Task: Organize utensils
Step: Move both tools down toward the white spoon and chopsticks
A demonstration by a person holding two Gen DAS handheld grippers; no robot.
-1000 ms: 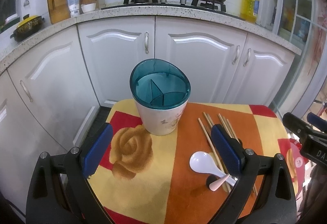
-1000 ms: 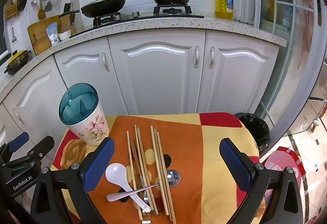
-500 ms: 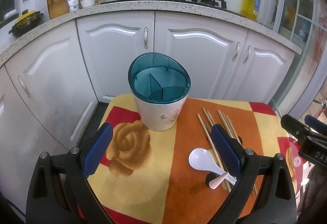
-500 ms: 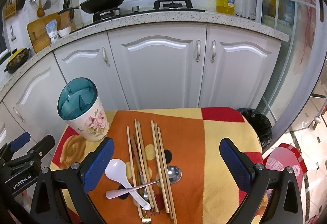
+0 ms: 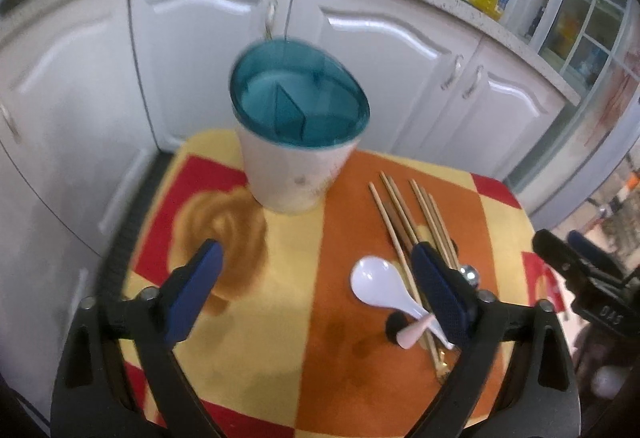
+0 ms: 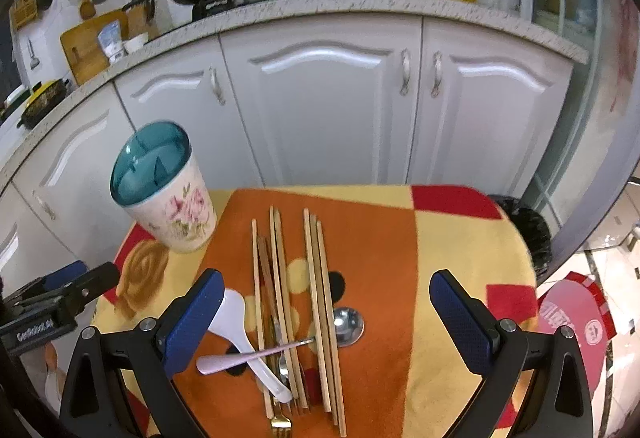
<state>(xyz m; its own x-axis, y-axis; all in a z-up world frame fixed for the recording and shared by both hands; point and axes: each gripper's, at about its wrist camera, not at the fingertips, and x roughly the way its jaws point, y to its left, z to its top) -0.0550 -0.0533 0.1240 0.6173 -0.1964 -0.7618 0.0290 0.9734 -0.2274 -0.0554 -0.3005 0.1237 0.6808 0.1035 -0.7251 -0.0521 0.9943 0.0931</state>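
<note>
A white floral utensil holder [image 6: 168, 194] with a teal divided insert stands at the table's far left; it also shows in the left wrist view [image 5: 298, 142]. Several wooden chopsticks [image 6: 316, 278], a white spoon [image 6: 240, 322], a pink-handled metal spoon [image 6: 348, 322] and a gold fork [image 6: 280, 422] lie in a pile on the orange patch. My right gripper [image 6: 326, 322] is open above the pile. My left gripper [image 5: 318, 292] is open and empty, just left of the white spoon [image 5: 380, 286] and near side of the holder.
The small table has an orange, yellow and red cloth [image 6: 440, 258]. White kitchen cabinets [image 6: 320, 98] stand right behind it, with pots on the stove above. A black bin [image 6: 528, 230] sits on the floor at the right.
Both grippers have moved forward and lower toward the table. The holder and utensils look larger and nearer. Nothing on the table has moved.
</note>
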